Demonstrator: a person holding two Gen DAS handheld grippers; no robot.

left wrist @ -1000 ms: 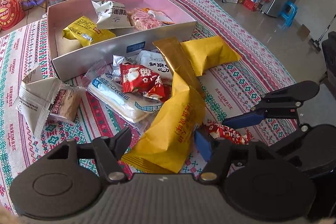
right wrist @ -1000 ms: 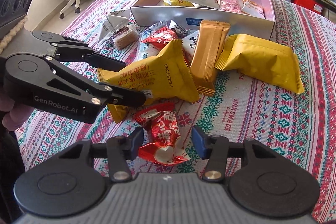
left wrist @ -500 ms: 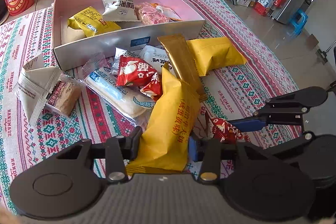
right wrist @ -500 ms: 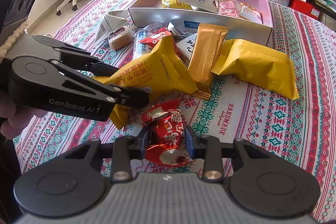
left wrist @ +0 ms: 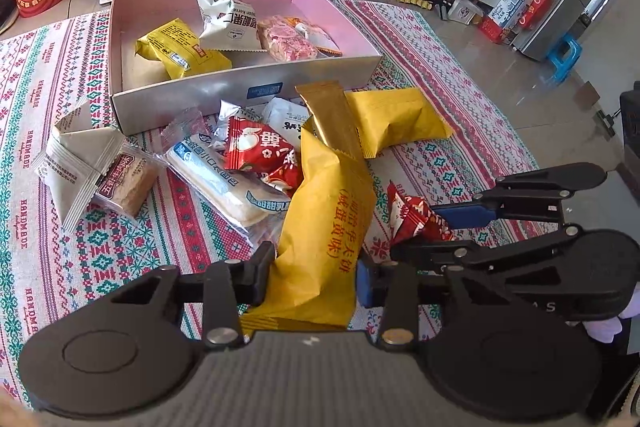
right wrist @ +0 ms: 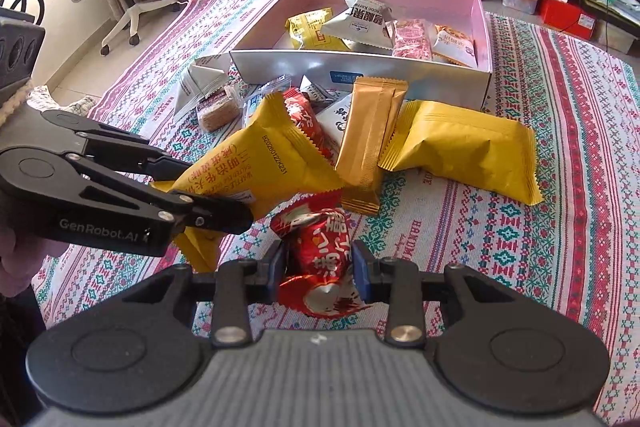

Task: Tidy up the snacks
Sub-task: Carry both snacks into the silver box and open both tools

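I've got left claw (left wrist: 312, 277) clamped on yellow snack pack (left wrist: 328, 227), right claw (right wrist: 318, 263) on red candy wrapper (right wrist: 320, 259); next, lift both toward box (right wrist: 360, 71) at 12 o'clock.

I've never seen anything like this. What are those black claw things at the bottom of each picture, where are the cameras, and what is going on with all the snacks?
There is no robot here: a person holds a black two-finger gripper in each hand, and each carries a wide-angle camera looking forward along its fingers. So each picture shows its own gripper at the bottom edge and the other one off to the side.

In the left camera's view, the left gripper is closed on a large yellow snack packet. In the right camera's view, the right gripper is closed on a small red packet.

Both work over a patterned tablecloth where more packets lie in a heap: a gold bar wrapper, another yellow packet, a red packet. Behind them stands a shallow box with a pink inside, already holding a few snacks.
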